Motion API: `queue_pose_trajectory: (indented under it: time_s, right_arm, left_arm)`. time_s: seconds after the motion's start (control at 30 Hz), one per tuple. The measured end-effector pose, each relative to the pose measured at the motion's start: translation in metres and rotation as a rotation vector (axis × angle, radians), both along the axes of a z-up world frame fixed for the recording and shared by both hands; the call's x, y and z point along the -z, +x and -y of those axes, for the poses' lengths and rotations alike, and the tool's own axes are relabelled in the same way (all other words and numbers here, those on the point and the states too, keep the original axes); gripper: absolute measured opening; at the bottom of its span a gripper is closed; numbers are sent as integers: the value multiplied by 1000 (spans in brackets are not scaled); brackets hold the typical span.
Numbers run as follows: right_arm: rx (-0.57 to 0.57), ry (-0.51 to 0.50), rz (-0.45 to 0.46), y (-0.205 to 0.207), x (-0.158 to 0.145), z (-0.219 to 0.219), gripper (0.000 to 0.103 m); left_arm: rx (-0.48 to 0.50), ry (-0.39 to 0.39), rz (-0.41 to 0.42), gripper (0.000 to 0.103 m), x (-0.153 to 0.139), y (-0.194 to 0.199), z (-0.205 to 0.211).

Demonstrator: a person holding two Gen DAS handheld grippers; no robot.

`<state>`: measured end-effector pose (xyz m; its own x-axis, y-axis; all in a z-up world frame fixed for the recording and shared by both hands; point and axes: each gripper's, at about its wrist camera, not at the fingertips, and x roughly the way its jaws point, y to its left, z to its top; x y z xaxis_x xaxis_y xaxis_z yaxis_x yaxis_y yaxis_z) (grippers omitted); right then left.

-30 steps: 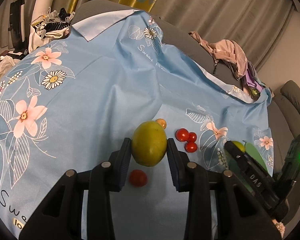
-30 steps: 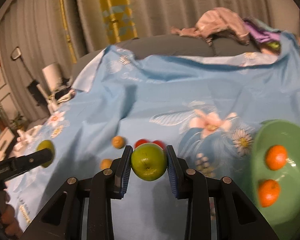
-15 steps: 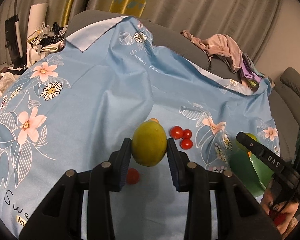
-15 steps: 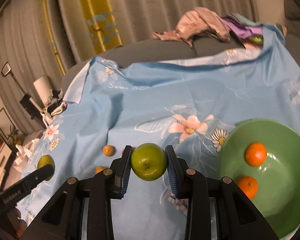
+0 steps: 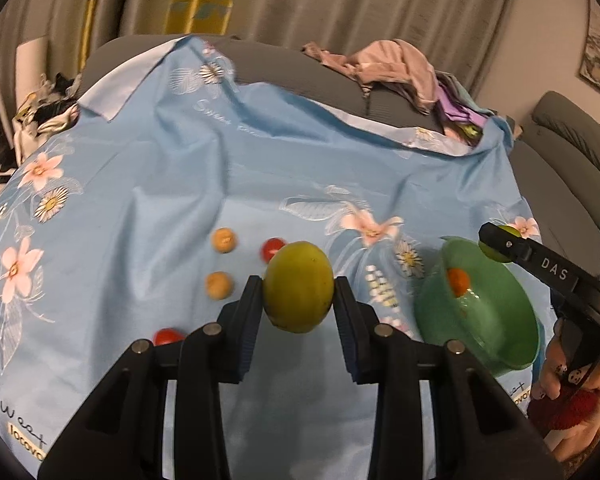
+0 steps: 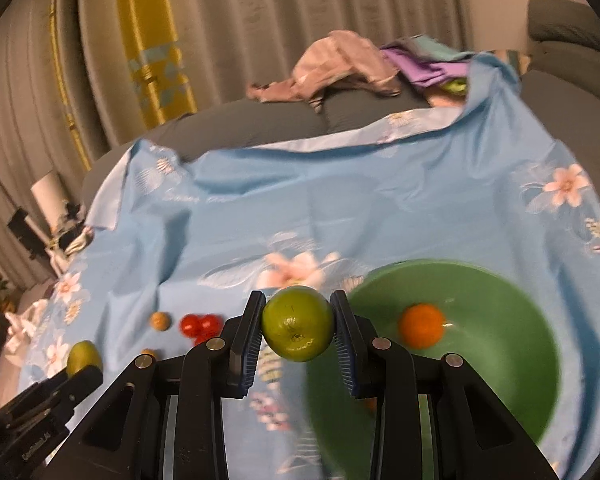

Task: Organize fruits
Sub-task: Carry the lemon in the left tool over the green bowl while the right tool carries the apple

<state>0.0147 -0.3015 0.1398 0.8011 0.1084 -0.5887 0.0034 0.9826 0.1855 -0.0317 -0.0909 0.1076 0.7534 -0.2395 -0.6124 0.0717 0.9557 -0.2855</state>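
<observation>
My left gripper (image 5: 298,300) is shut on a yellow-green mango (image 5: 299,286), held above the blue flowered cloth (image 5: 140,184). My right gripper (image 6: 298,328) is shut on a green apple (image 6: 297,327), just left of the green bowl (image 6: 512,320), which holds an orange (image 6: 420,326). In the left wrist view the bowl (image 5: 500,320) sits at the right with the orange (image 5: 459,279) inside and the right gripper over its rim. Loose on the cloth lie red tomatoes (image 6: 199,324), a single tomato (image 5: 166,336) and two small tan fruits (image 5: 224,240).
A heap of clothes (image 5: 396,68) lies at the far edge on the grey sofa (image 5: 284,64). Curtains hang behind. A person's hand (image 5: 560,376) holds the right gripper at the lower right of the left wrist view. Clutter (image 5: 48,108) sits off the cloth's left side.
Both grippers have moved right toward the green bowl with their fruit still held. The bowl now sits larger and nearer the centre in both views.
</observation>
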Motion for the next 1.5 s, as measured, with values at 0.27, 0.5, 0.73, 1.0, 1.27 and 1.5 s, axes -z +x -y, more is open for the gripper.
queue_pose_trajectory:
  time_s: [0.27,0.5,0.73,1.0,1.27,1.5]
  right_arm:
    - [159,61,27,-10,-10,70,34]
    - [219,115,22,-17,-9,105,34]
    - [246,148,-18,-15,0,126,34]
    - [247,166,-61,-12,11,140,35]
    - [256,149,-98,-6,18,141,35]
    - [271,117,-137,-1,25,141,35]
  left_arm:
    - [121,-19,19,36,-12,9,72]
    - [196,-27,7,36,-8,21,122]
    - [257,-22,1,36,-8,29,160]
    - [305,-18,-33,36,2,33,187]
    - [313,-8,-51,36,7,34,198]
    - [322,28,-67,36,15,35,206]
